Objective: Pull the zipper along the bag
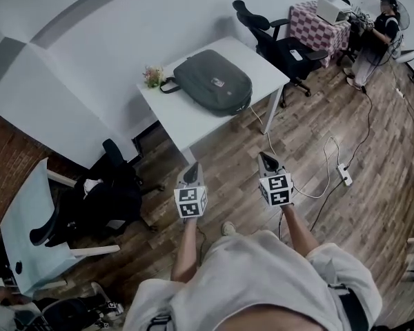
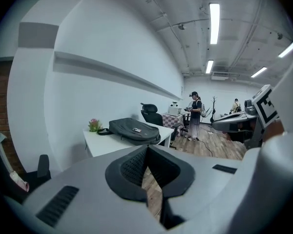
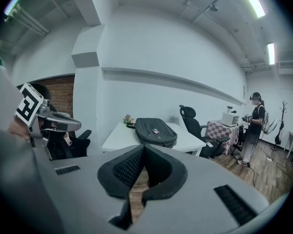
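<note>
A dark grey bag [image 1: 214, 81] lies flat on a white table [image 1: 186, 119] against the wall; it also shows in the left gripper view as the bag [image 2: 134, 130] and in the right gripper view as the bag [image 3: 156, 132]. Its zipper is too small to make out. My left gripper [image 1: 192, 167] and right gripper [image 1: 264, 156] hang side by side over the wooden floor, well short of the table. Both are shut with nothing between the pads [image 2: 147, 152] [image 3: 143, 149], and both point toward the table.
A small flower pot [image 1: 152, 76] stands at the table's left corner. A black office chair [image 1: 279, 43] is right of the table, another dark chair [image 1: 107, 192] at the left. A white power strip [image 1: 345, 174] and cables lie on the floor. A person [image 1: 372, 40] stands at far right.
</note>
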A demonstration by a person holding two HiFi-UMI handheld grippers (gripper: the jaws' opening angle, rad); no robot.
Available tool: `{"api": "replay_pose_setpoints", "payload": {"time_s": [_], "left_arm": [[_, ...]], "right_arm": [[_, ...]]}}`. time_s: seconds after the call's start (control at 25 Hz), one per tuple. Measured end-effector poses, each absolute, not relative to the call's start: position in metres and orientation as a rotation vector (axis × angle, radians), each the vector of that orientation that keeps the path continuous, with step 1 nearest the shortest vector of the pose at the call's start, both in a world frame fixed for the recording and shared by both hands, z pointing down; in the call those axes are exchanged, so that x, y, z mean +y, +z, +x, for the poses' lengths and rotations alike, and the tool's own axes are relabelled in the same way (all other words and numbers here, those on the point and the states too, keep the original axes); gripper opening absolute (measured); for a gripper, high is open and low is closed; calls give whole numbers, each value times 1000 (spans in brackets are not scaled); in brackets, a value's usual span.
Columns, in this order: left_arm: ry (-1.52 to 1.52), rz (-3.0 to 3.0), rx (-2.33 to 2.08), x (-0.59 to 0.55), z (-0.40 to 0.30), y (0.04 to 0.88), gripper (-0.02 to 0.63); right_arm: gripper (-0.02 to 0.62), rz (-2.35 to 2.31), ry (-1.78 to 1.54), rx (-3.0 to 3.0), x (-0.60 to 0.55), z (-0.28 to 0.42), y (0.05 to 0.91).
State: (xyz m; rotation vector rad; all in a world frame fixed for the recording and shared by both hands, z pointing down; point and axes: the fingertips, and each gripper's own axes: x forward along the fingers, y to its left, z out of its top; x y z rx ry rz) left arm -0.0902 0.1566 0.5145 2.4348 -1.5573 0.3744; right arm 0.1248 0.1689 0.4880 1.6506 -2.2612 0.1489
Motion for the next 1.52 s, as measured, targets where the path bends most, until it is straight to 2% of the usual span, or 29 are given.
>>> {"api": "replay_pose_setpoints", "payload": {"time_s": [0.68, 1.52], "left_arm": [[417, 2473, -1459, 23, -92, 538, 25], [469, 2276, -1681, -152, -80, 531, 25]], "right_arm": [[14, 1666, 215, -2201, 54, 115, 521], [14, 1422, 222, -2385, -168, 131, 518]]}}
